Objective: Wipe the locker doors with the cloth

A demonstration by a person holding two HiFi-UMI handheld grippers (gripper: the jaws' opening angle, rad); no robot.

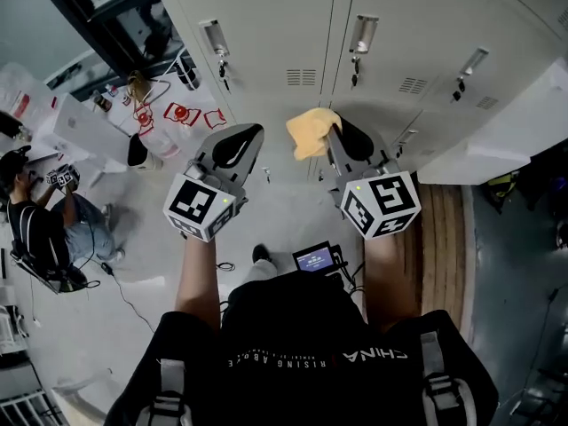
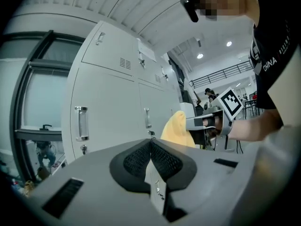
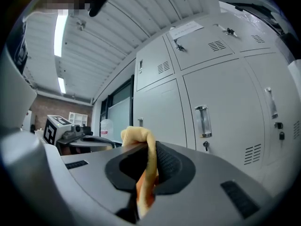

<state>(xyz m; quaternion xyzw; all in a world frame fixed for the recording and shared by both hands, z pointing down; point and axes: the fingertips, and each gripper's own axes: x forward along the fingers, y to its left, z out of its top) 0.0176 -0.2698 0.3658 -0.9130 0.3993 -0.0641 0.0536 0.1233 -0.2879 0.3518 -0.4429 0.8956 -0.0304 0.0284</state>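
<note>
A yellow cloth [image 1: 312,131] hangs from my right gripper [image 1: 335,137], whose jaws are shut on it; up close the cloth [image 3: 146,161] is pinched between the black pads. Pale grey locker doors [image 1: 266,34] with chrome handles [image 1: 214,36] stand just ahead of both grippers. My left gripper [image 1: 256,133] is shut with nothing in it, its pads [image 2: 162,161] pressed together, and it points at the lockers beside the right one. From the left gripper view the cloth [image 2: 176,127] and the right gripper [image 2: 214,121] show to the right. Cloth and doors are apart.
A person [image 1: 40,229] sits at the left on the floor near a white table [image 1: 80,127] with red items. A small screen device [image 1: 315,258] hangs at my waist. A wooden strip [image 1: 441,256] and a white ledge [image 1: 497,145] lie at the right.
</note>
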